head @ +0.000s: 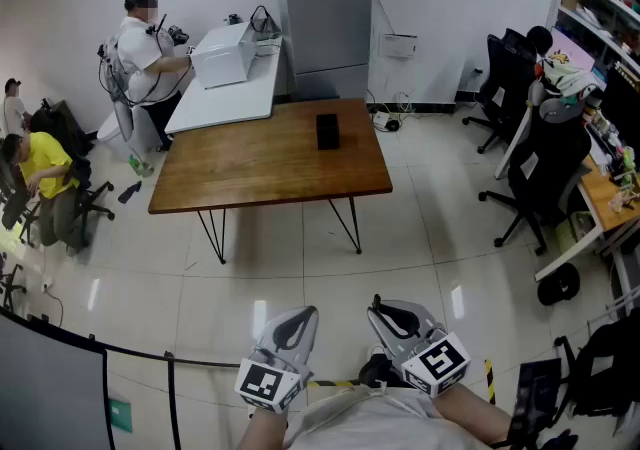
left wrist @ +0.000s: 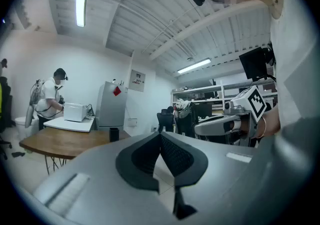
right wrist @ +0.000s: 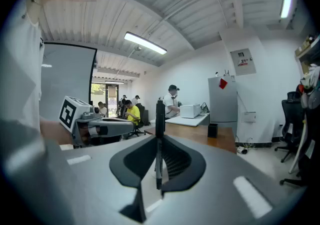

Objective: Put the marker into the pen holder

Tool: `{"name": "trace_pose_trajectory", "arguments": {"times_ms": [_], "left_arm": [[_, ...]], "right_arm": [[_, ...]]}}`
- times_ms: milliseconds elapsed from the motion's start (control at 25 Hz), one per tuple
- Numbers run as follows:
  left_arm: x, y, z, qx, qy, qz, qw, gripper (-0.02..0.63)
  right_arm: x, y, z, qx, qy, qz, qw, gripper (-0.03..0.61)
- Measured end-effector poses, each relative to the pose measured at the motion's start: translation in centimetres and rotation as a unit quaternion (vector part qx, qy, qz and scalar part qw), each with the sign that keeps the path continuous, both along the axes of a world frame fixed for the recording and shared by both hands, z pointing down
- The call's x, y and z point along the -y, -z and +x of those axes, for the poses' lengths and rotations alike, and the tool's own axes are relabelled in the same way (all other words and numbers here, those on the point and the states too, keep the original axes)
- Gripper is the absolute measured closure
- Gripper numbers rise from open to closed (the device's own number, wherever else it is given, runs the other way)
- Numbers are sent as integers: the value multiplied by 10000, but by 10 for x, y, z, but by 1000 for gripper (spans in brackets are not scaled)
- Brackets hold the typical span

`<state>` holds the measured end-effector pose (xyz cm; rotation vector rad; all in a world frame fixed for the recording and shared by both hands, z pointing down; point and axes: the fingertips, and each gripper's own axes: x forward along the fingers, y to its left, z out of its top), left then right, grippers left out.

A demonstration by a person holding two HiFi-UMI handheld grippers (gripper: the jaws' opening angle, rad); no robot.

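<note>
A dark marker (right wrist: 160, 114) stands upright between the jaws of my right gripper (right wrist: 159, 144), which is shut on it. In the head view the right gripper (head: 393, 316) and the left gripper (head: 292, 326) are held close to the person's body, side by side, far from the table. My left gripper (left wrist: 160, 138) has its jaws together with nothing between them. The black pen holder (head: 327, 131) stands on the far right part of the brown wooden table (head: 250, 173). It also shows small in both gripper views, pen holder (left wrist: 114, 134) and pen holder (right wrist: 212, 130).
Tiled floor lies between me and the table. Behind the table are a white table (head: 225, 93) with a white box (head: 224, 54), a standing person (head: 145, 53) and a grey cabinet (head: 325, 8). Office chairs (head: 545, 173) and a desk stand at the right; seated people (head: 45, 178) at the left.
</note>
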<state>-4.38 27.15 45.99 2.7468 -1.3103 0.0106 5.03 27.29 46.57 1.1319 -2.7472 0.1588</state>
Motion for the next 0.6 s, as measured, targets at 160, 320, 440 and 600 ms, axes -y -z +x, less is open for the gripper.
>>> {"name": "trace_pose_trajectory", "arguments": {"times_ms": [160,320,440,600], "left_arm": [[22,-7,1,-18,47,-11,10000,597],[54,-18,3,-75,123,-169,9998,597],[94,-13,2,-220,204,-210,9993,597],[162,0,3,-82,476,-15,9988,597]], "right_arm": [[27,-14,2,44,20,-171,9998,541],[61,-26,-2,37,191,-256,9995,541],[101,-27,-8,72,387,-286,9988,541],[167,-19,-5,57,672,-186,9975,541]]}}
